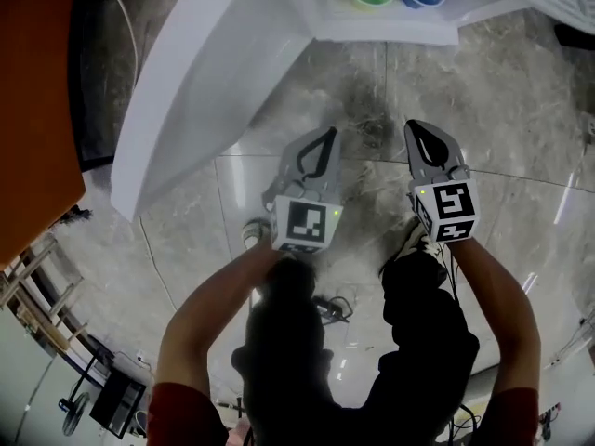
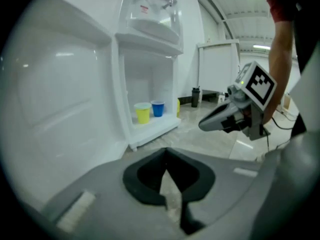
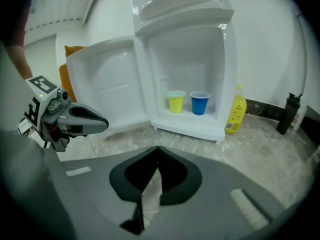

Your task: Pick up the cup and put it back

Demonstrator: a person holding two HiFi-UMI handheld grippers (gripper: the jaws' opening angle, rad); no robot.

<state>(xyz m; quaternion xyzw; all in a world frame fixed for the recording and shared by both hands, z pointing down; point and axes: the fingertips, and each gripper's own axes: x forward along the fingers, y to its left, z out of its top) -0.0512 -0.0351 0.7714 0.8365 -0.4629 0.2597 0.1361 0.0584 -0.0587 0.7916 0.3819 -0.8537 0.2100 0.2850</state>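
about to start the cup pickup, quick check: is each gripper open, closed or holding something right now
Left gripper: closed, jaw tips together, holding nothing.
Right gripper: closed, jaw tips together, holding nothing.

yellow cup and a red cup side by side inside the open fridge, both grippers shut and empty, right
Not red: it is a blue cup, as the right gripper view shows, beside the yellow cup inside the open fridge. The left gripper and right gripper are shut and empty.
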